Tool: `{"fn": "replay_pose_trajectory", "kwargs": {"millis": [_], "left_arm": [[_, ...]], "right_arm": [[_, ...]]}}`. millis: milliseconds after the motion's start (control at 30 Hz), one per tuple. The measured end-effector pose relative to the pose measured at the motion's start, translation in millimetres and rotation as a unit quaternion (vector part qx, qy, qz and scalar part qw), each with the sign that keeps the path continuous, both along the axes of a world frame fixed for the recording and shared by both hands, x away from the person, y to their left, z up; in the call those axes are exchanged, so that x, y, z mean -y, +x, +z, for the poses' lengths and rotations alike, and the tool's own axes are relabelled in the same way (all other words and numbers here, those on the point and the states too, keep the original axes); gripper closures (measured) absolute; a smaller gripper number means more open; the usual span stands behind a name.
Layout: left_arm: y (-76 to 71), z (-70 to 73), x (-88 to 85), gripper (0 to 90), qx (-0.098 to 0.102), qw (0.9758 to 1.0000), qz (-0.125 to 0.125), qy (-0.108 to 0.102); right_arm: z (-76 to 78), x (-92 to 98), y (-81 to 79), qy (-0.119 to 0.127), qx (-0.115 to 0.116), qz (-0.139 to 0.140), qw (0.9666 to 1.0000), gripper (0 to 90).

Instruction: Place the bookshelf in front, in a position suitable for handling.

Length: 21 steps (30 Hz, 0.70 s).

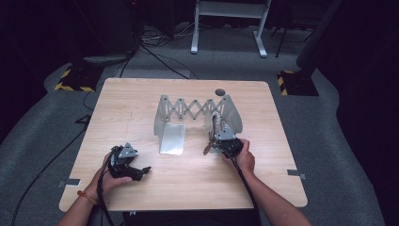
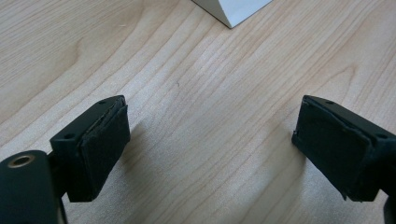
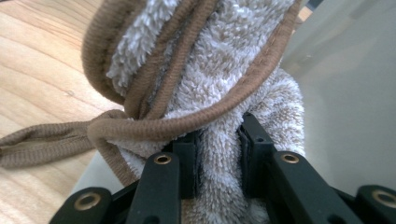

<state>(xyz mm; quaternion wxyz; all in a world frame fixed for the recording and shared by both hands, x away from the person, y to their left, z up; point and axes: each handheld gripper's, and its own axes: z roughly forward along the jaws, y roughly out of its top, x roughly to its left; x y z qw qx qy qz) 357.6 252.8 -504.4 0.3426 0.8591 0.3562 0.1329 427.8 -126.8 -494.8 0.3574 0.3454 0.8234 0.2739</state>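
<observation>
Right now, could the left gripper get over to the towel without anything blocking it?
Probably yes. The left gripper is open and holds nothing, and bare table lies between it and the towel, which the right gripper pinches by the metal rack.

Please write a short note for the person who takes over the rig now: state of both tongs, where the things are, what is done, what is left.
Left tongs: open, nothing between them, low over the wooden table.
Right tongs: shut on the towel, a fluffy cloth with brown edging.
Folding rack: stands mid-table; the towel hangs at its right end panel.
Done: towel gripped.
Left: probably placing the towel on the rack or taking it off; I cannot tell which.
</observation>
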Motion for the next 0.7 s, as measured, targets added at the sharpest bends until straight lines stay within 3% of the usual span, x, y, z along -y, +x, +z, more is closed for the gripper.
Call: {"fn": "replay_pose_trajectory", "kwargs": {"millis": [167, 267, 333, 433, 533, 700], "left_arm": [[-0.1, -0.1, 0.0, 10.9, 0.000, 1.0000, 0.000, -0.001], [0.0, 0.1, -0.2, 11.0, 0.000, 1.0000, -0.002, 0.000], [-0.1, -0.1, 0.0, 10.9, 0.000, 1.0000, -0.001, -0.001], [-0.1, -0.1, 0.0, 10.9, 0.000, 1.0000, -0.001, -0.001], [0.0, -0.1, 0.0, 10.9, 0.000, 1.0000, -0.001, -0.001], [-0.1, -0.1, 0.0, 10.9, 0.000, 1.0000, -0.001, -0.001]], "right_arm": [[0.6, 3.1, -3.3, 0.046, -0.036, 0.020, 0.9981, 72.6], [5.8, 7.6, -7.2, 0.076, -0.071, 0.040, 0.9938, 72.6], [15.3, 10.1, -11.2, 0.090, -0.073, 0.052, 0.9919, 72.6], [34.8, 12.4, -16.3, 0.106, -0.042, 0.053, 0.9921, 72.6], [56.4, 13.1, -22.3, 0.109, 0.012, 0.044, 0.9930, 72.6], [88.5, 11.8, -31.2, 0.101, 0.095, 0.030, 0.9898, 72.4]]}}
